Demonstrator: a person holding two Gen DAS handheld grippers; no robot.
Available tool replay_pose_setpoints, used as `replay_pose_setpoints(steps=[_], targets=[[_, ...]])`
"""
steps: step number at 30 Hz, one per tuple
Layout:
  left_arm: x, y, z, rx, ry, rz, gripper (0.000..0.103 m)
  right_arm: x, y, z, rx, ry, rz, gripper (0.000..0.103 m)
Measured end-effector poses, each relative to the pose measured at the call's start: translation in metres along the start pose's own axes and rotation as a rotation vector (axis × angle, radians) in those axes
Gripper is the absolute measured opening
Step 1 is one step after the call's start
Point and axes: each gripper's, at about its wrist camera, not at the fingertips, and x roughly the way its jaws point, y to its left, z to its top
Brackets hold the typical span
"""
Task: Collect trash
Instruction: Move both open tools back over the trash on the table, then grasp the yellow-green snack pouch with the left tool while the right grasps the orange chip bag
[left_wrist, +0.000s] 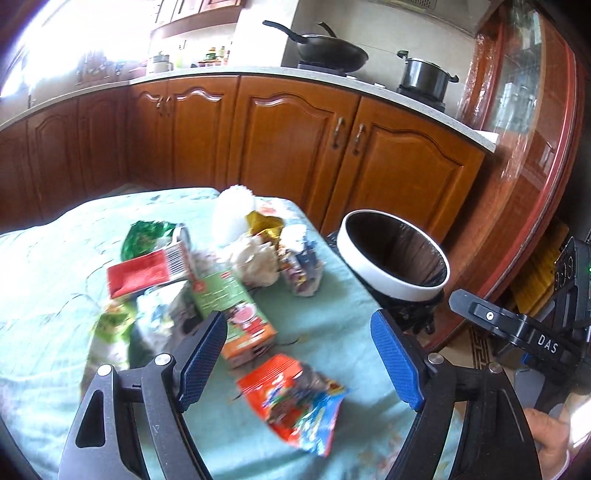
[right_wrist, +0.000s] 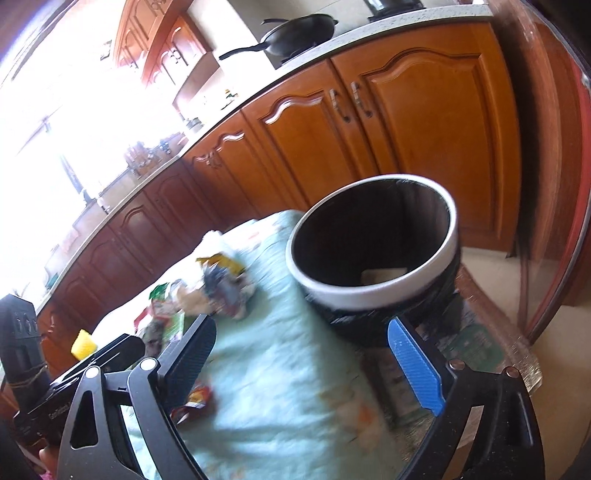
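Observation:
A heap of trash lies on the mint-green tablecloth (left_wrist: 55, 280): a green and orange carton (left_wrist: 236, 314), a red packet (left_wrist: 144, 273), a green wrapper (left_wrist: 144, 236) and crumpled paper (left_wrist: 255, 258). Nearer lies an orange snack wrapper (left_wrist: 295, 398). My left gripper (left_wrist: 299, 358) hangs open just above that wrapper, pads clear of it. A white-rimmed bin (left_wrist: 393, 254) with a black liner stands past the table's right edge. My right gripper (right_wrist: 303, 362) is open and empty, short of the bin (right_wrist: 373, 236). A pale scrap (right_wrist: 384, 275) lies inside it.
Wooden kitchen cabinets (left_wrist: 295, 140) run behind the table, with a wok (left_wrist: 328, 48) and a pot (left_wrist: 424, 74) on the counter. A glass-fronted cabinet (left_wrist: 524, 110) stands right of the bin. The other hand's device (left_wrist: 517, 328) and a person's fingers (left_wrist: 550, 435) show at lower right.

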Motion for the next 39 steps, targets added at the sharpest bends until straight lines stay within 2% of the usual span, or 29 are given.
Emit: replay_pose_setpoints(steps=[10, 16, 20, 25, 29, 32, 35, 36, 37, 38, 39], targets=[[-0.055, 0.043, -0.027, -0.071, -0.021, 0.072, 0.080, 0.011, 0.043, -0.034, -0.028, 0.080, 0.069, 0.096], [-0.078, 0.069, -0.030, -0.147, -0.018, 0.103, 0.080, 0.027, 0.071, -0.050, -0.065, 0.138, 0.105, 0.096], [-0.086, 0.078, -0.034, -0.159, -0.010, 0.114, 0.081, 0.032, 0.087, -0.060, -0.097, 0.161, 0.125, 0.096], [-0.083, 0.096, -0.035, -0.180, 0.033, 0.111, 0.086, 0.045, 0.098, -0.070, -0.109, 0.202, 0.137, 0.096], [-0.068, 0.104, -0.027, -0.161, 0.064, 0.104, 0.087, 0.052, 0.100, -0.071, -0.106, 0.214, 0.128, 0.096], [-0.050, 0.108, -0.024, -0.140, 0.117, 0.137, 0.088, 0.059, 0.099, -0.072, -0.106, 0.229, 0.119, 0.095], [-0.032, 0.111, -0.020, -0.125, 0.136, 0.160, 0.086, 0.069, 0.098, -0.073, -0.099, 0.257, 0.120, 0.083], [-0.027, 0.112, -0.019, -0.123, 0.140, 0.167, 0.085, 0.072, 0.098, -0.073, -0.095, 0.266, 0.122, 0.073], [-0.025, 0.113, -0.019, -0.125, 0.140, 0.163, 0.077, 0.074, 0.098, -0.074, -0.090, 0.271, 0.123, 0.063], [-0.023, 0.115, -0.018, -0.130, 0.140, 0.151, 0.059, 0.074, 0.097, -0.073, -0.088, 0.271, 0.120, 0.057], [-0.022, 0.117, -0.017, -0.135, 0.147, 0.138, 0.050, 0.074, 0.097, -0.073, -0.087, 0.268, 0.119, 0.050]])
